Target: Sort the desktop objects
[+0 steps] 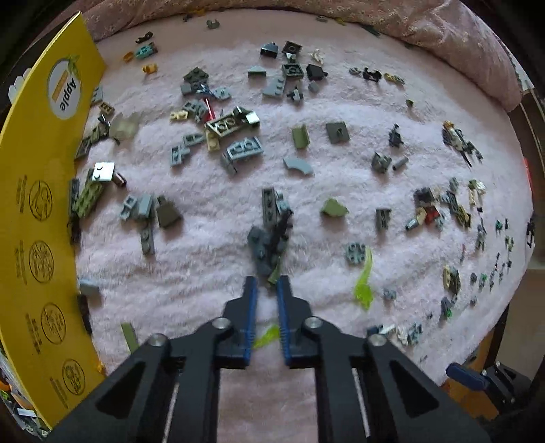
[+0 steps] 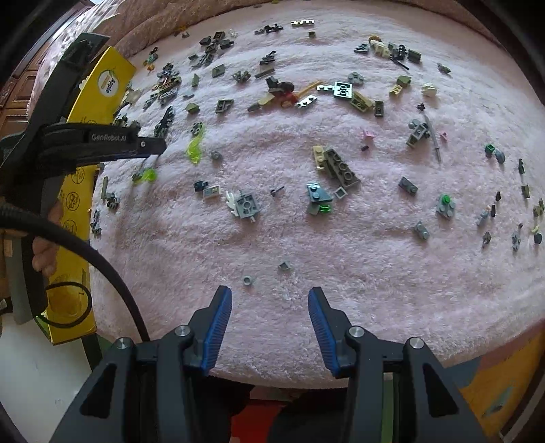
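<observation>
Many small toy bricks, mostly grey, olive and black, lie scattered on a pink fluffy cloth (image 1: 204, 272). My left gripper (image 1: 267, 284) has its jaws nearly closed around a dark grey clump of bricks (image 1: 269, 245); whether it grips it is unclear. A lime translucent piece (image 1: 364, 283) lies just to its right. In the right wrist view the left gripper (image 2: 150, 150) shows at the left, near lime pieces (image 2: 196, 146). My right gripper (image 2: 269, 300) is open and empty, above bare cloth (image 2: 306, 245) near the front edge. A small grey ring (image 2: 248, 280) lies just ahead of it.
A yellow cardboard box marked "Apple" (image 1: 37, 204) stands along the cloth's left edge; it also shows in the right wrist view (image 2: 109, 88). A folded pink blanket (image 1: 442, 30) borders the far side. A black cable (image 2: 85, 252) hangs at the left.
</observation>
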`<move>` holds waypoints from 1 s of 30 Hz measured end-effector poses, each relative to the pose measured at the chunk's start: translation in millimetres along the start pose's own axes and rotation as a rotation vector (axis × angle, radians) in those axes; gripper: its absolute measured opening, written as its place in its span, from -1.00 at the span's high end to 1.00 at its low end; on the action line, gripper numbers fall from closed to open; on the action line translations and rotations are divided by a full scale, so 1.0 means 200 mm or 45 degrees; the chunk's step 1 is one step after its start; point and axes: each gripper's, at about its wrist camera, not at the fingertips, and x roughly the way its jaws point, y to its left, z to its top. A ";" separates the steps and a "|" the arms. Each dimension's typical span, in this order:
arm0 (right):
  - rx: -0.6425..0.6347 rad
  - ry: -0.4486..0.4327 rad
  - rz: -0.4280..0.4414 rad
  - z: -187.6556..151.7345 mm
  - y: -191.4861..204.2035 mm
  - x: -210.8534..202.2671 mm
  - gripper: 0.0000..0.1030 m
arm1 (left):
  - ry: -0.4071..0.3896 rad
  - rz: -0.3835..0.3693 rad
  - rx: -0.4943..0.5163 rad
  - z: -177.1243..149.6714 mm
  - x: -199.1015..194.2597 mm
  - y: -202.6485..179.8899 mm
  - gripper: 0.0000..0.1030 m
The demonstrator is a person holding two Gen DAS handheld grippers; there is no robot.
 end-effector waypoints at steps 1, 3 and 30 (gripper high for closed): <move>-0.004 0.002 0.000 0.00 0.02 0.01 0.07 | 0.003 -0.008 0.006 -0.02 0.00 0.00 0.87; -0.012 0.009 0.001 0.01 0.02 0.01 0.07 | 0.002 -0.006 0.004 -0.03 -0.01 0.00 0.86; 0.011 0.016 0.010 -0.06 -0.04 0.01 0.07 | -0.021 -0.006 -0.171 0.02 -0.02 0.15 -0.19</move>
